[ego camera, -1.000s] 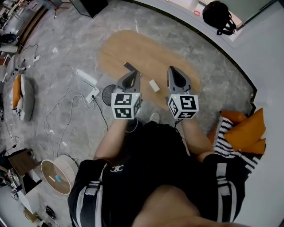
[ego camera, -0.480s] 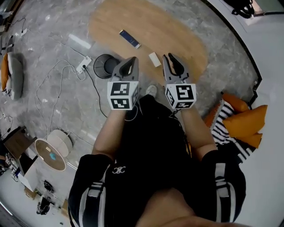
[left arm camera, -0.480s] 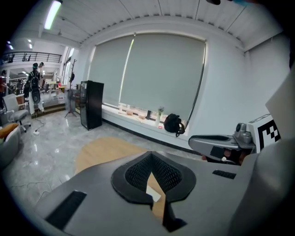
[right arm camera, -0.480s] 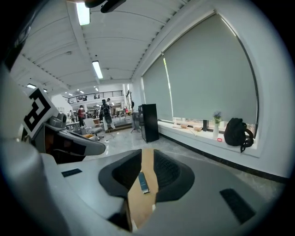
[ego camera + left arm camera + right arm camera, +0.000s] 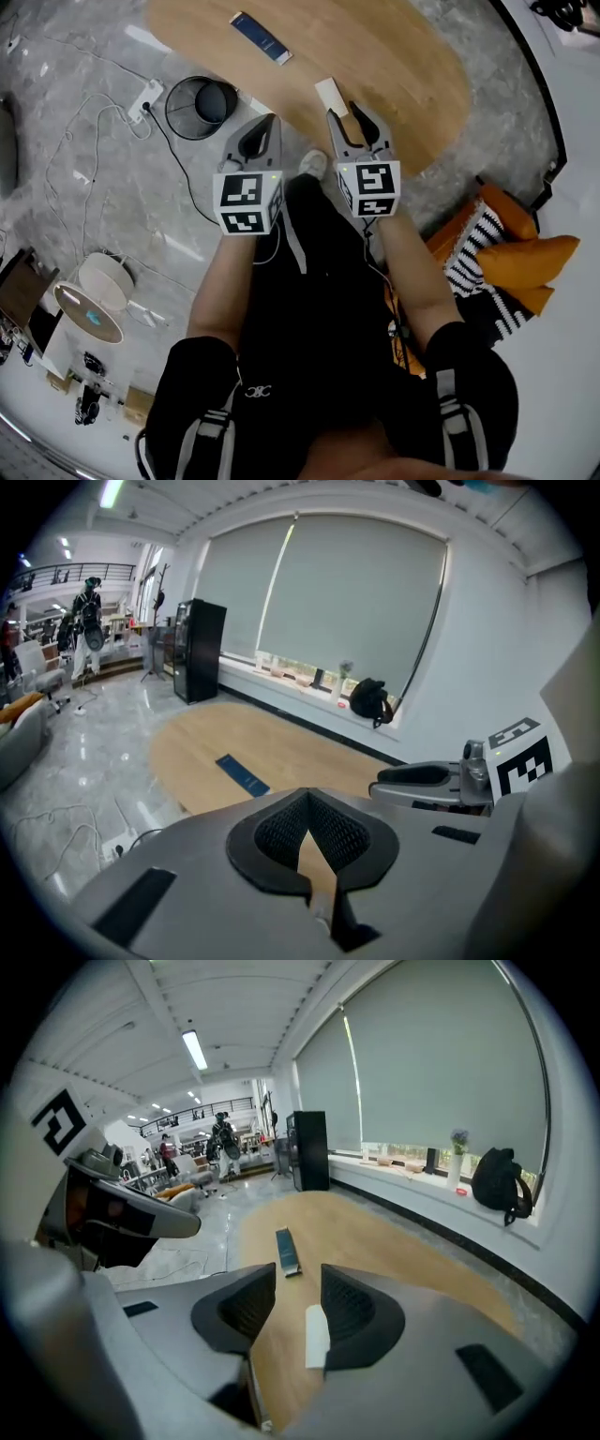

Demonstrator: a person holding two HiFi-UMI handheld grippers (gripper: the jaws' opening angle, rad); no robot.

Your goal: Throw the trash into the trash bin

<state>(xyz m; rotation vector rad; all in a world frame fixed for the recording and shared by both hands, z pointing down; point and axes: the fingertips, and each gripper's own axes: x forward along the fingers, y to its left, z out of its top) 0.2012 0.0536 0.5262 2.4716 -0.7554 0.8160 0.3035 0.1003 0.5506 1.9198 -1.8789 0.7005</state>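
Observation:
A small white piece of trash (image 5: 331, 96) lies near the front edge of the oval wooden table (image 5: 403, 47). My right gripper (image 5: 343, 112) hovers just short of it. Its jaws have just been opening and now stand open with nothing held. In the right gripper view the white piece (image 5: 317, 1335) shows through the gap of the right gripper (image 5: 298, 1279), lying on the table beyond it. My left gripper (image 5: 269, 122) is shut and empty, between the table edge and the black wire trash bin (image 5: 202, 105) on the floor. The left gripper (image 5: 307, 799) has its tips together.
A flat blue item (image 5: 262, 37) lies further back on the table. A power strip (image 5: 145, 94) and cables run across the floor left of the bin. A white round lamp (image 5: 89, 300) stands at the left, orange and striped cushions (image 5: 516, 272) at the right. A black backpack (image 5: 502, 1185) sits on the windowsill.
Both grippers have come down and closer to the table's front edge and the white piece. The right jaws, shut earlier, now stand apart. The left jaws stay shut.

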